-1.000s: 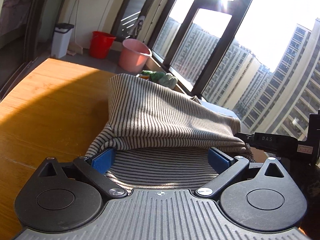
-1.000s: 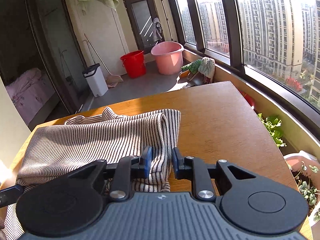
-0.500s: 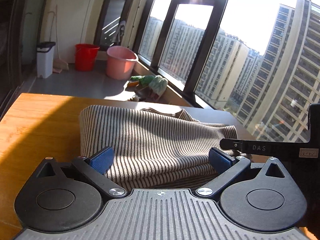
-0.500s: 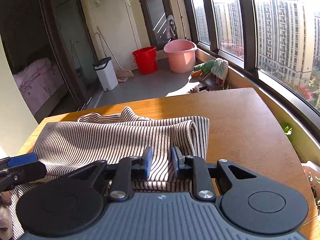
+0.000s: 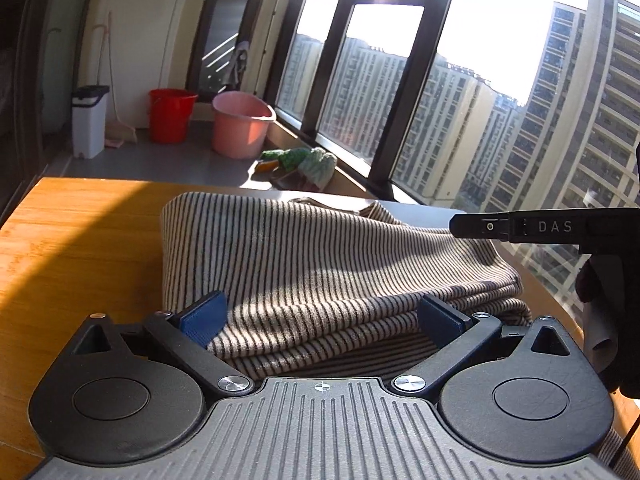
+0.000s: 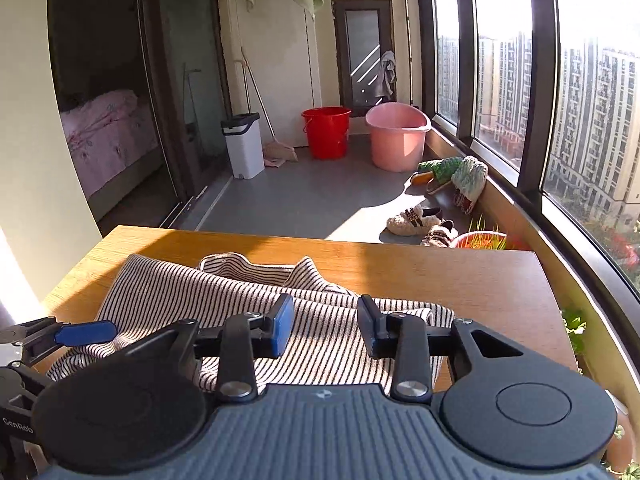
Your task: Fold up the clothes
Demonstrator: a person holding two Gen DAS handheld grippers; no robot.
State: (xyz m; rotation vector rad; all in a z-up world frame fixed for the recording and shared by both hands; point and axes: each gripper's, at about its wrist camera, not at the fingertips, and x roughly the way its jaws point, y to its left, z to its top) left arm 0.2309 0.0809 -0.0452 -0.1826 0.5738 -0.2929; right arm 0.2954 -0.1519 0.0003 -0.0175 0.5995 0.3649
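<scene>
right wrist view: right gripper jaws parted, empty, over striped garment; red bucket, pink tub far ahead. left gripper jaws wide, garment between.

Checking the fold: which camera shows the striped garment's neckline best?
The right wrist view: the neckline lies open at the striped garment's far edge. The left wrist view shows only its tip behind the folded layers.

- Counter: wooden, part sunlit, part shadowed.
- Floor: grey.
- Windows: dark-framed, facing high-rise blocks.
- Far wall: red bucket, pink tub, white bin.
- Left doorway: bed, pink cover.
</scene>
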